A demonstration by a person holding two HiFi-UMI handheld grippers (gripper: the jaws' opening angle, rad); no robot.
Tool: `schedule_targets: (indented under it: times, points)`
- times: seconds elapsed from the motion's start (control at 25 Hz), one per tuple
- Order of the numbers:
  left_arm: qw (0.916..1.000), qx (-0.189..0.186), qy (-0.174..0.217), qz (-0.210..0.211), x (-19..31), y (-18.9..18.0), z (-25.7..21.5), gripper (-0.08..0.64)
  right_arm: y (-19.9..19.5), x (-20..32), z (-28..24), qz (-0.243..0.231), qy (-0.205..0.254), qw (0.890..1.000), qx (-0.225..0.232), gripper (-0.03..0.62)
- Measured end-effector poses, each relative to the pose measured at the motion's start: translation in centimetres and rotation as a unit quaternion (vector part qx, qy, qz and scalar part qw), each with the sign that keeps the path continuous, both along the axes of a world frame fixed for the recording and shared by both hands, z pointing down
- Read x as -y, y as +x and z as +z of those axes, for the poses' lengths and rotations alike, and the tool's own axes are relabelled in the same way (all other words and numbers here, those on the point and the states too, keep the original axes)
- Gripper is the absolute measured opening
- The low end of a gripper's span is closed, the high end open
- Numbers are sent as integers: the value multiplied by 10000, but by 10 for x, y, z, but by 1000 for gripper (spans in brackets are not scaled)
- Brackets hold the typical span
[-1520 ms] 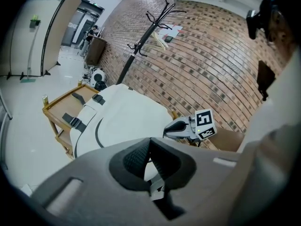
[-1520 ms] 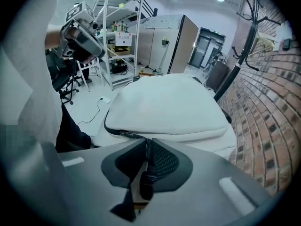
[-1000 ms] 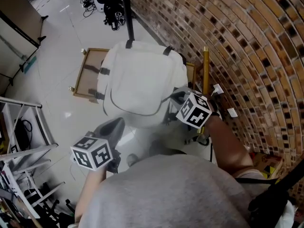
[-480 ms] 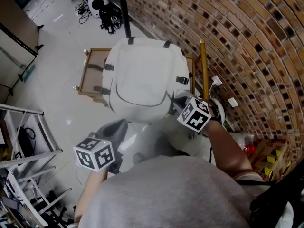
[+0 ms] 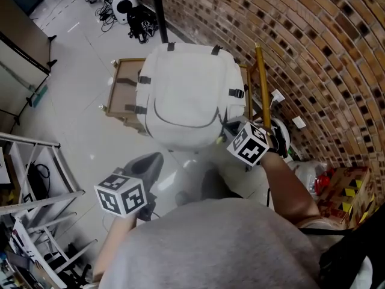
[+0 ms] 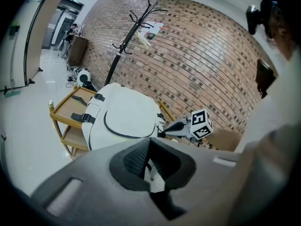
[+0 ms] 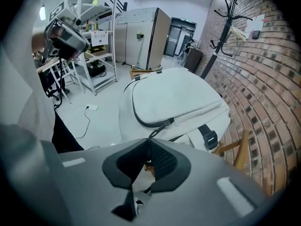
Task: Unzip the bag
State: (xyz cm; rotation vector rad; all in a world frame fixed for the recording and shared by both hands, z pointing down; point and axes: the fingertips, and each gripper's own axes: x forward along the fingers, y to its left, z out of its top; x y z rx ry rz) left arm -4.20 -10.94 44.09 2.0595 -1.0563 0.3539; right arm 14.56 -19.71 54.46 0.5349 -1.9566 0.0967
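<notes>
My right gripper [image 7: 148, 142], jaws just closing, pinches the pull [image 7: 159, 130]. The zip [image 7: 136, 112] curves ahead-left. My left gripper [image 6: 149, 142] is closed, empty and farther off.

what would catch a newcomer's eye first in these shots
A big white bag fills the middle, lying on a wooden cart beside a brick wall. At the bag's near corner, the right tool has just been closing its jaws on the zip pull.
</notes>
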Motion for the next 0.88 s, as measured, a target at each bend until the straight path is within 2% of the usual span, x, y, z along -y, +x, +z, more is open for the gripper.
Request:
schedule_targets:
  times: [0.88]
  points:
    - [10000,-4,-25,-60,-33,-38,7,2,-30,-45,30,96,-249,9995,-169,13]
